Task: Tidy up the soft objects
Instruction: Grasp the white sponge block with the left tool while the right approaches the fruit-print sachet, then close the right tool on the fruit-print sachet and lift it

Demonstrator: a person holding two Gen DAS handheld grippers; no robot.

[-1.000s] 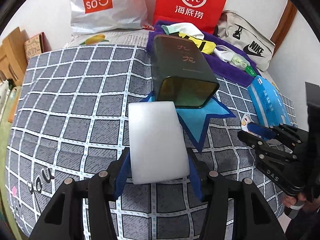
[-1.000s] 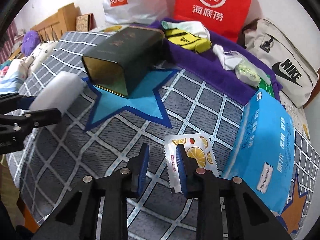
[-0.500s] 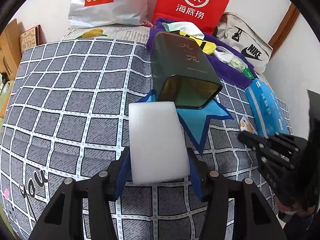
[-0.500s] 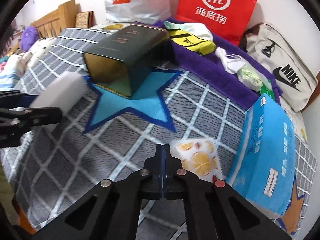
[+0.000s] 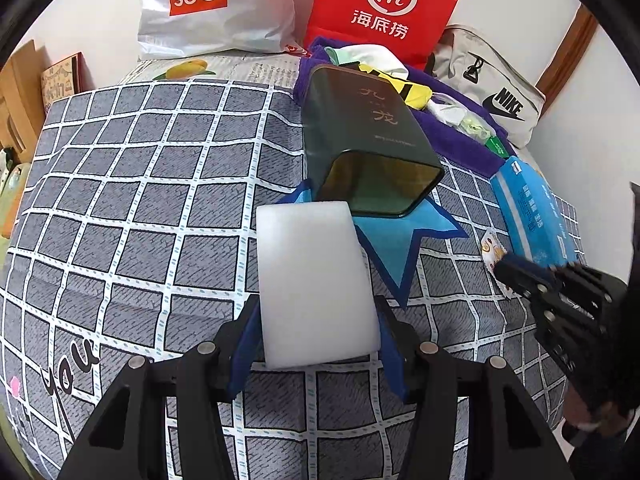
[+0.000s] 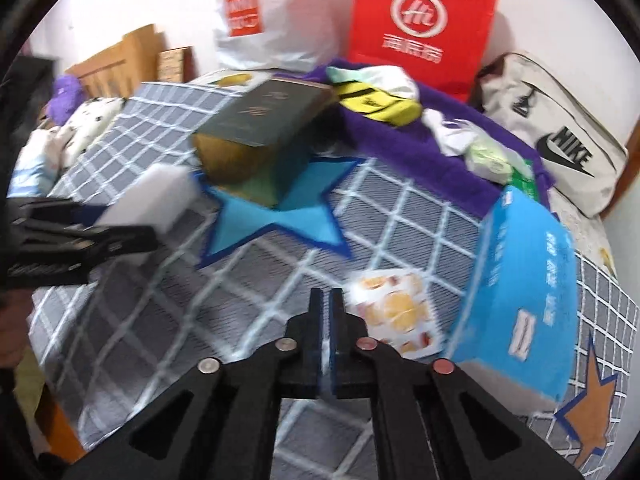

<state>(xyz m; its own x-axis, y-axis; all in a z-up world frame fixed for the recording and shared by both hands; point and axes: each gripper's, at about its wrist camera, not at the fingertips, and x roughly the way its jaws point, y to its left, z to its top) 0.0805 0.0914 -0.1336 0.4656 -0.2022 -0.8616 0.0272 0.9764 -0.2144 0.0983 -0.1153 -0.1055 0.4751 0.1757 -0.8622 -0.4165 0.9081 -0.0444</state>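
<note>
My left gripper (image 5: 316, 344) is shut on a white foam block (image 5: 314, 280) and holds it above the checked bedspread, just in front of the open mouth of a dark green tin box (image 5: 368, 152) lying on its side. The block (image 6: 160, 196) and the tin (image 6: 260, 120) also show in the right wrist view, which is blurred. My right gripper (image 6: 326, 300) is shut and empty, above the bedspread beside a fruit-print sachet (image 6: 394, 312). It appears at the right edge of the left wrist view (image 5: 516, 272).
A blue tissue pack (image 6: 520, 280) lies at the right. A purple towel (image 6: 420, 140) with clothes and small packets lies behind the tin. A white Miniso bag (image 5: 212, 4), a red paper bag (image 5: 384, 8) and a Nike bag (image 5: 492, 92) stand along the wall.
My right gripper shut with nothing in it and rose off the sachet, drifting left. My left gripper kept its hold on the foam block and lifted slightly.
</note>
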